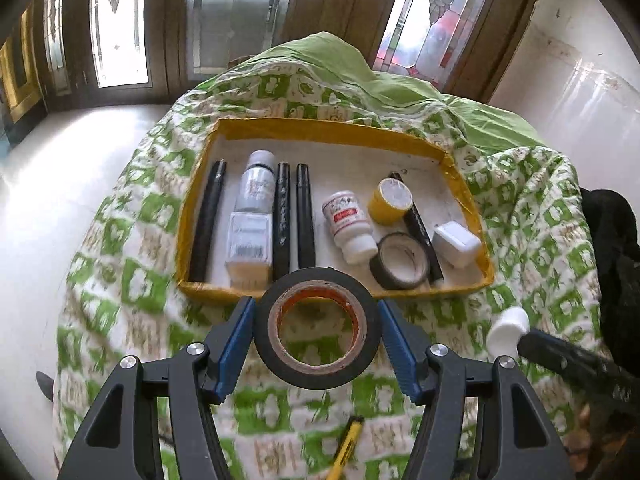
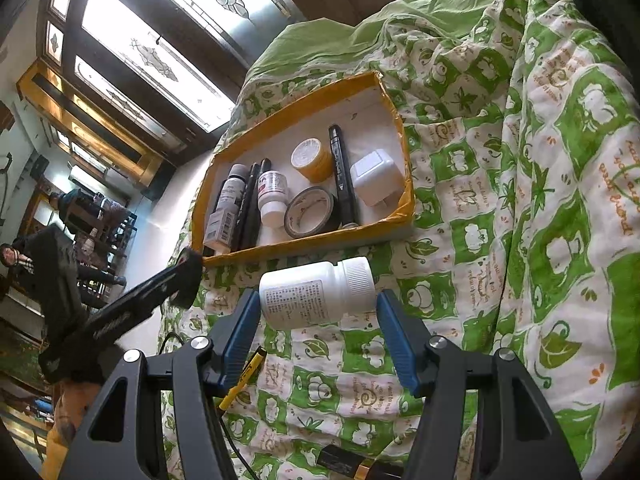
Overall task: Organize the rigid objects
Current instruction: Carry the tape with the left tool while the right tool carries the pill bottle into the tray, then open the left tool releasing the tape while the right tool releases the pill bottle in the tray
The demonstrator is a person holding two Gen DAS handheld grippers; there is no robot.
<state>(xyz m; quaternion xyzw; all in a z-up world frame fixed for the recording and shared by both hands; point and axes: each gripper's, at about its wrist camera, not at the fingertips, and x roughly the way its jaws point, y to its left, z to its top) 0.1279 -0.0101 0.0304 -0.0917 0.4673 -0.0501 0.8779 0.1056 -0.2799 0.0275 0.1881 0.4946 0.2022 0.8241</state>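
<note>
My left gripper is shut on a black tape roll, held just in front of the yellow-rimmed tray. My right gripper is shut on a white pill bottle, held sideways before the tray; that bottle's cap shows in the left view. The tray holds black markers, a grey bottle, a small box, a white bottle, a yellow jar, a dark tape roll and a white charger.
A green and white quilt covers the surface under the tray. A yellow pen lies on the quilt near me. A dark box lies at the bottom of the right view. White floor is to the left.
</note>
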